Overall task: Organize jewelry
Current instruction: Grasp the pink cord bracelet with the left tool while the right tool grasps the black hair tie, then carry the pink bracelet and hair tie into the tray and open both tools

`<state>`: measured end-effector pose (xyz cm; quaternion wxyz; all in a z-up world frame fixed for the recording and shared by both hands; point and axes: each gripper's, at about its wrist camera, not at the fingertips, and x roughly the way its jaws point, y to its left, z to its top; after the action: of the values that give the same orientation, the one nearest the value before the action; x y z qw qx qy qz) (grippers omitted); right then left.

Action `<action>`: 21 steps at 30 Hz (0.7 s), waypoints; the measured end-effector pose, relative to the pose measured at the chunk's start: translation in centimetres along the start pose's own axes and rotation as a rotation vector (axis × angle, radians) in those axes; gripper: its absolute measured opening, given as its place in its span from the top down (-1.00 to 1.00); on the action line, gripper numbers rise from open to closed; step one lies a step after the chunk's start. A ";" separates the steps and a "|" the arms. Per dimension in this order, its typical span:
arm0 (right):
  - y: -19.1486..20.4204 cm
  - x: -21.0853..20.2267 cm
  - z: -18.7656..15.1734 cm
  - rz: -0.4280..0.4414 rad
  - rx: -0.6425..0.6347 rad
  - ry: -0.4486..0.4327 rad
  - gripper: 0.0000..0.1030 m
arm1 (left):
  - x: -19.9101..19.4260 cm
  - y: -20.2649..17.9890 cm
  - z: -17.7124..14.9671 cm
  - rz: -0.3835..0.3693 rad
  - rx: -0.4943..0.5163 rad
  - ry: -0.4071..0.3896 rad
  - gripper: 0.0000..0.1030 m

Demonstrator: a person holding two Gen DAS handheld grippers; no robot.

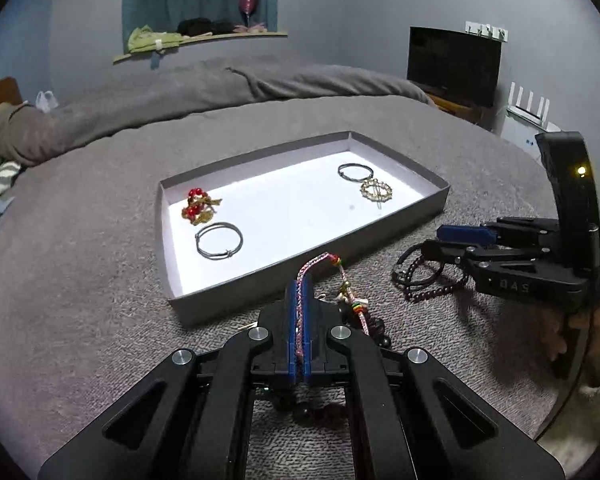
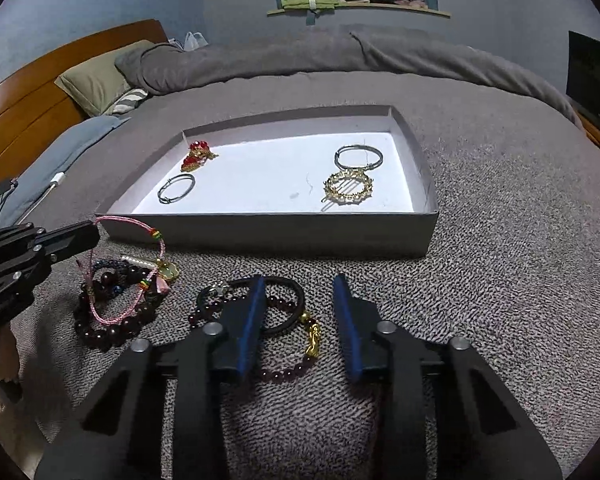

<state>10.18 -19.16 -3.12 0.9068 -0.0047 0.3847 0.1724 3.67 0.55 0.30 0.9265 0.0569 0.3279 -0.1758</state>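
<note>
The pink braided cord (image 1: 300, 312) is covered along part of its length by the closed pads of the left tongs (image 1: 299, 280), and the dark beads (image 1: 300, 410) below it are largely masked by the tongs' frame. Part of the garnet bead bracelet (image 2: 284, 374) is concealed behind one blue pad of the right tongs (image 2: 300, 284). The television (image 2: 594, 84), beyond the tray (image 2: 268, 236), is cut by the picture's edge. Only part of a hand (image 1: 588, 320) is seen.
</note>
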 end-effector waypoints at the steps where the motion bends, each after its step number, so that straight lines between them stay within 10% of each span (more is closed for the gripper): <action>1: 0.0 0.2 0.0 0.001 0.000 0.009 0.44 | -0.1 0.0 0.0 0.000 -0.002 -0.002 0.94; 7: 0.4 -0.2 -0.1 -0.002 -0.014 -0.007 0.93 | -0.5 0.7 0.1 0.001 -0.021 -0.016 0.94; 21: 0.8 -5.9 0.7 0.017 -0.044 -0.243 0.93 | -2.9 1.4 1.1 -0.004 -0.049 -0.093 0.94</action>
<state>6.64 -20.15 1.61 0.9449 -0.0006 0.2681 0.1879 2.75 2.49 3.02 0.9415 0.0252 0.2886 -0.1721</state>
